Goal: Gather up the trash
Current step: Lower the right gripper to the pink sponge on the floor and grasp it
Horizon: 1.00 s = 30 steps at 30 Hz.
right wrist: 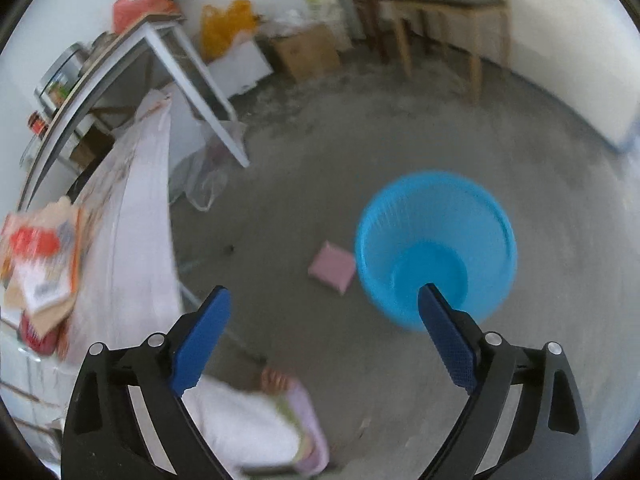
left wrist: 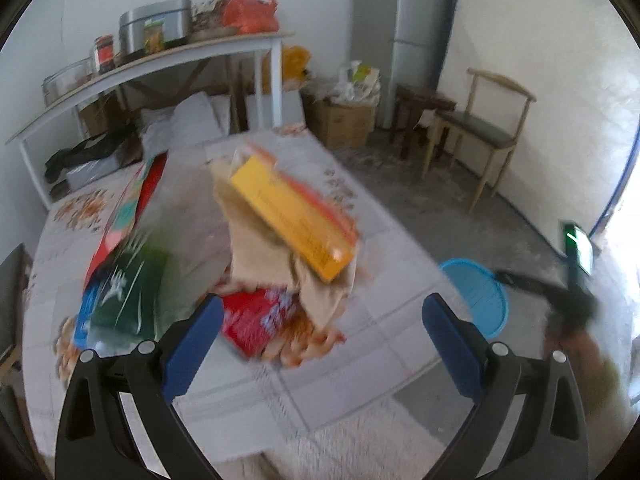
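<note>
Your right gripper (right wrist: pixel 324 312) gapes empty above the floor. The blue basket (right wrist: pixel 436 248) sits at two o'clock, a pink packet (right wrist: pixel 332 268) just beside it.

Daylit, overexposed at right edge of left view; motion-blurred throughout; fisheye-curved, black-vignetted at corners.

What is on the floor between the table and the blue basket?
A small pink packet lies there, right beside the blue basket; otherwise bare grey floor up to the table. The right wrist view shows it.
</note>
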Motion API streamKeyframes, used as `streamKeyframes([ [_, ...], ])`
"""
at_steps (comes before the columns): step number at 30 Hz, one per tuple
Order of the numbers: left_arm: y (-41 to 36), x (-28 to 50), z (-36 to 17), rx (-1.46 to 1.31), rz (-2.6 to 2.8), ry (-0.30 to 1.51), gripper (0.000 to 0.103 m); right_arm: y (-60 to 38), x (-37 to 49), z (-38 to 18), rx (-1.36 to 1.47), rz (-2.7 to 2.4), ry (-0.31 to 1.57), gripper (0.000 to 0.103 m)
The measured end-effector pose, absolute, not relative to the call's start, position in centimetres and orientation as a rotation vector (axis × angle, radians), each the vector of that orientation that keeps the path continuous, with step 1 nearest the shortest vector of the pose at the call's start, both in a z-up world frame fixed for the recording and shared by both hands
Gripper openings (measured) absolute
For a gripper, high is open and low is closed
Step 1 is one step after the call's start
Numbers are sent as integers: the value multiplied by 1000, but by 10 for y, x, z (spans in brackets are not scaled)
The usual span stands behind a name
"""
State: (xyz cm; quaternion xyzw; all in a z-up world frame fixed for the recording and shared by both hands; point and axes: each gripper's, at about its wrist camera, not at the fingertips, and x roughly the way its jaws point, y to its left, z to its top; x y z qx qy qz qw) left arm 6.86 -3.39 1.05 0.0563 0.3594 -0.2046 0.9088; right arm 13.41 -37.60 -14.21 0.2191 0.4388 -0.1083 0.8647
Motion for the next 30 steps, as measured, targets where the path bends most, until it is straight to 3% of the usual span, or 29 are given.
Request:
streamKeyframes([
  [6, -27, 92, 24, 66, -480, 695, 97, -399, 281, -213, 400, -88, 1168, 90],
  [11, -18, 113, 31, 58, -489, 693, 97, -353, 378, -318, 256, 58, 1485, 90],
  [18, -3, 138, 29, 41, -501, 731, 97, -294, 412, -452, 9, 155, 1753, 91],
  [30, 20, 175, 5, -19, -466, 834, 97, -278, 426, -545, -160, 174, 1829, 94],
])
